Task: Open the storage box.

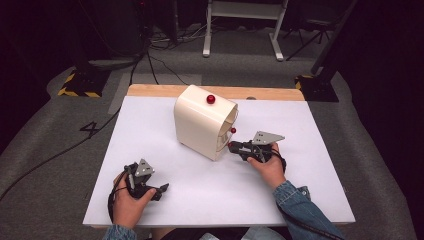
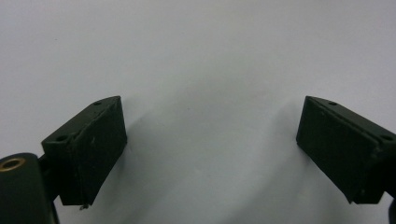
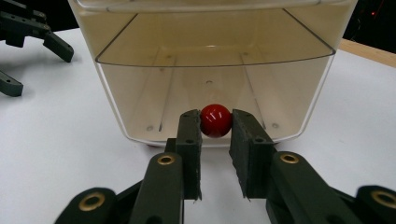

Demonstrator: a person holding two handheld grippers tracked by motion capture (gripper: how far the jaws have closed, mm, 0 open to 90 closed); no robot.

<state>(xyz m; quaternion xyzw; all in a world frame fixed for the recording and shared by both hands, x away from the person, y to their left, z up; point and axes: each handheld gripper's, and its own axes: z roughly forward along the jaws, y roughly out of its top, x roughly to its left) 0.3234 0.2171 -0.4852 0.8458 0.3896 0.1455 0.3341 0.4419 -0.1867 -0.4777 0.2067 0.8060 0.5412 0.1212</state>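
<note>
A cream, round-topped container [image 1: 200, 125] stands at the middle of the white table [image 1: 165, 220], its open front turned to the right. A red knob [image 3: 215, 120] sits low on its clear front panel [image 3: 210, 88]. My right gripper [image 3: 215, 122] is shut on that knob, one jaw on each side. In the high view the right gripper [image 1: 231, 145] touches the container's lower front. Another red knob [image 1: 233, 130] shows just above it, and a third red knob [image 1: 210, 99] sits on the top. My left gripper [image 1: 162, 190] lies open near the table's front left, and its jaws [image 2: 210, 126] hold nothing.
A wooden strip [image 1: 270, 93] runs along the table's far edge. Cables [image 1: 60, 150] lie on the grey floor to the left, and a white frame [image 1: 245, 25] stands behind the table. The left gripper [image 3: 28, 32] also appears beyond the container in the right gripper view.
</note>
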